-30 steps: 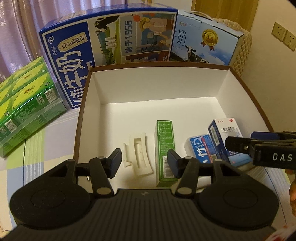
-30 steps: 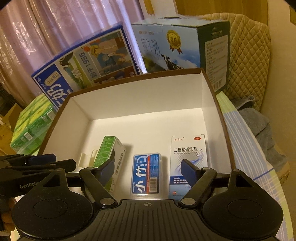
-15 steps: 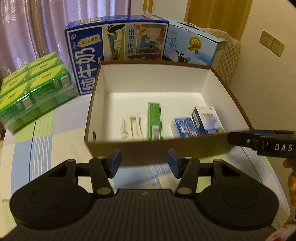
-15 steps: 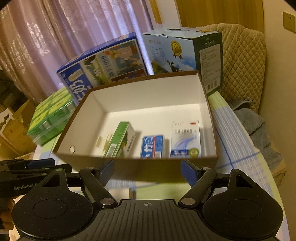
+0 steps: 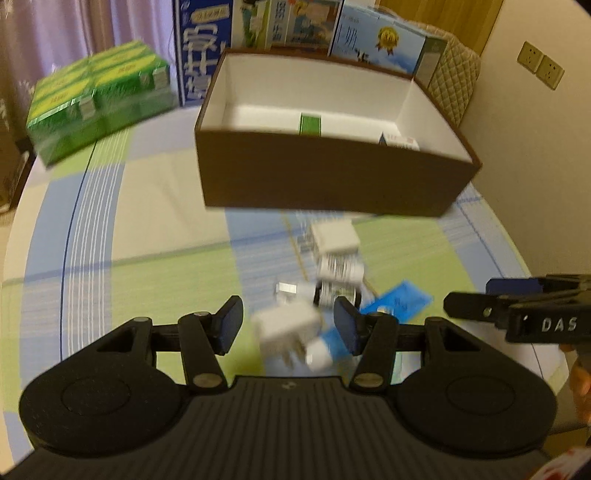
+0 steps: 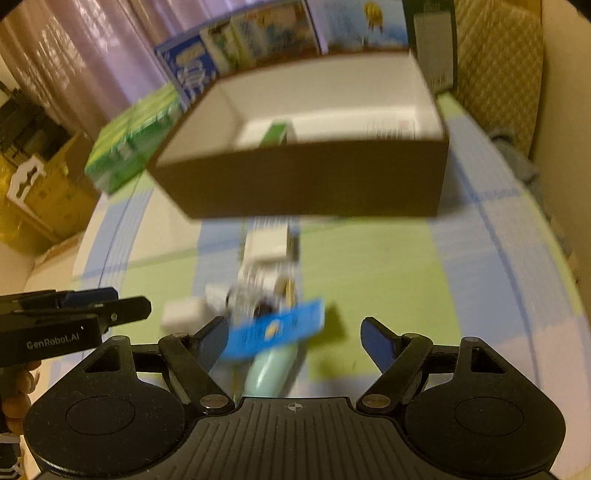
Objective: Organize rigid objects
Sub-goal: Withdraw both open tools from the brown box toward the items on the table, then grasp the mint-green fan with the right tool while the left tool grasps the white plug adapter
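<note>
A brown box with a white inside [image 5: 325,184] [image 6: 306,184] stands on the table and holds a green carton [image 5: 310,124] [image 6: 275,133] and a white-and-blue carton [image 5: 399,141]. In front of it lies a blurred pile of small items: a white plug [image 5: 286,326] [image 6: 183,314], a white box [image 5: 334,239] [image 6: 266,242], a blue flat pack [image 5: 397,301] [image 6: 273,328] and a pale tube [image 6: 271,371]. My left gripper [image 5: 288,326] is open above the plug. My right gripper [image 6: 293,338] is open above the blue pack and tube, and shows at the right of the left view [image 5: 517,310].
Green drink cartons [image 5: 99,99] [image 6: 133,136] stand at the left. Blue milk boxes [image 5: 295,22] [image 6: 240,44] stand behind the brown box. A quilted chair [image 5: 454,81] and a wall are at the right. The tablecloth [image 5: 129,229] is checked green and blue.
Both grippers have pulled back from above the box and dropped toward the table in front of it. The pile of small items has come into view. Both stay open.
</note>
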Tool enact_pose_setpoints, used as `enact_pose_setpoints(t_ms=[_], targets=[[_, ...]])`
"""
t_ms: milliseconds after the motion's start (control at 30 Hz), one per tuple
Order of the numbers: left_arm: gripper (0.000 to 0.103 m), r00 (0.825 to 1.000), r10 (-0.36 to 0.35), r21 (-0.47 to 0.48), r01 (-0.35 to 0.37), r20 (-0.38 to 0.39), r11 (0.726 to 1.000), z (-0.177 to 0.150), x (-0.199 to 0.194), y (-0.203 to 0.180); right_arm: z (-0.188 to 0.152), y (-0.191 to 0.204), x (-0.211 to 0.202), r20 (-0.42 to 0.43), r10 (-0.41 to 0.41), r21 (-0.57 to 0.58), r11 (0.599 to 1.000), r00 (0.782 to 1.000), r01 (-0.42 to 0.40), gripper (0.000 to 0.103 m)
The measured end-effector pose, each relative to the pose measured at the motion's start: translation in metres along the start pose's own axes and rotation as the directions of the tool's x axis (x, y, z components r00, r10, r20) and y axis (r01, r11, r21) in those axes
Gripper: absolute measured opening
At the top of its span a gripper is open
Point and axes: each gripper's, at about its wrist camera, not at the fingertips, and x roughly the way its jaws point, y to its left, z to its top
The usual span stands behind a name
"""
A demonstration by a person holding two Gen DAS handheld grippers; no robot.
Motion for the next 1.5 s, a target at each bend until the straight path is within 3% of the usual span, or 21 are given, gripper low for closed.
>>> enact_pose_setpoints(t_ms=[433,733,1033,1067,1133,1233,1500], targets=[[0.050,0.995,0.027,-0.043,-0.031,-0.097,0.999,-0.050,0.005,0.008,-0.033,0.015,0.030,-0.203,0.048,-0.020,0.998,0.978,-0.053,0.076],[0.050,0.988,0.050,-0.068,-0.060,-0.146,0.996,-0.068,0.013,0.019,-0.047,0.033,0.057,-0.263,0.025,-0.087,0.995,0.964,-0.049,0.076],[0.050,0.983,0.066,-0.067,-0.078,-0.170,0.995,-0.074,0.018,0.028,-0.058,0.047,0.074,-0.239,-0.033,-0.155,0.988,0.971,-0.004,0.075],[0.050,0.983,0.065,-0.066,-0.078,-0.172,0.995,-0.074,0.019,0.028,-0.058,0.047,0.073,-0.231,-0.036,-0.155,0.988,0.972,0.000,0.074],[0.050,0.983,0.061,-0.062,-0.073,-0.175,0.995,-0.074,0.020,0.028,-0.059,0.046,0.073,-0.227,-0.020,-0.143,0.990,0.974,-0.013,0.062],[0.050,0.982,0.055,-0.052,-0.066,-0.180,0.997,-0.074,0.022,0.027,-0.059,0.044,0.069,-0.201,-0.059,-0.149,0.988,0.978,0.029,0.062],[0.050,0.984,0.028,-0.023,-0.033,-0.174,0.999,-0.068,0.029,0.022,-0.054,0.009,0.053,-0.126,-0.139,-0.129,0.984,0.982,0.123,0.062]])
